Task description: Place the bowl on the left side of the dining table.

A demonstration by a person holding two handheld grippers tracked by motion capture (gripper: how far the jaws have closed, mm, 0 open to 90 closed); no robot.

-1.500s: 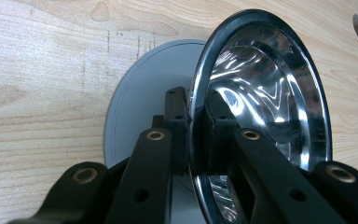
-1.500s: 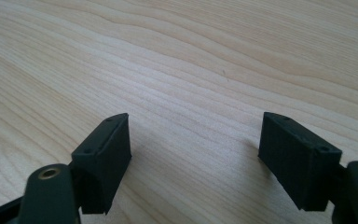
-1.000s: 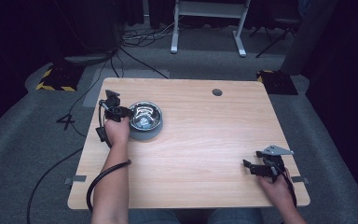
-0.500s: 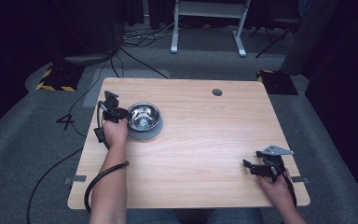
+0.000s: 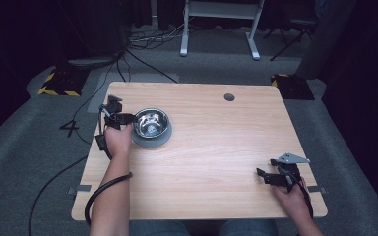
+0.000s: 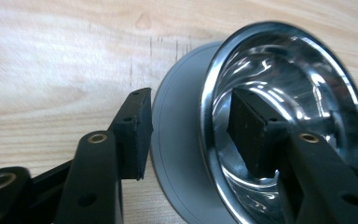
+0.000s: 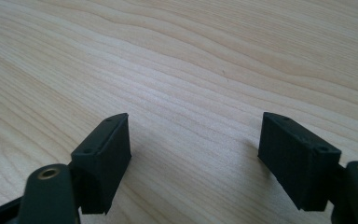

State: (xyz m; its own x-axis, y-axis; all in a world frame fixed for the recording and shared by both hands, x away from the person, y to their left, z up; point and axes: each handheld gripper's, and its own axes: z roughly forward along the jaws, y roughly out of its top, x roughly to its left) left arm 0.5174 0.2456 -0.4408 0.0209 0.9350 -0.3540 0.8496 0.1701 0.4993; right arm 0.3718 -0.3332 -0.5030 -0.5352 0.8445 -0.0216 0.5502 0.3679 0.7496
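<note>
Steel bowl (image 5: 151, 123) rim between left tool (image 6: 186, 135) jaws

The bowl (image 5: 151, 123) on its grey base (image 5: 150, 141), with the left tongs (image 5: 130, 119) straddling its rim, blocks the surface's (image 5: 211, 147) left rear, the right tongs (image 5: 266, 177) sit spread at the front right edge, and bare wood between them leaves wide passage.

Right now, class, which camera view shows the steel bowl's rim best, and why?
The left gripper view: the steel bowl's rim is large and sharp, with one jaw inside and one outside. The high view shows the bowl small, beside the left gripper. The right gripper view shows bare table.
</note>
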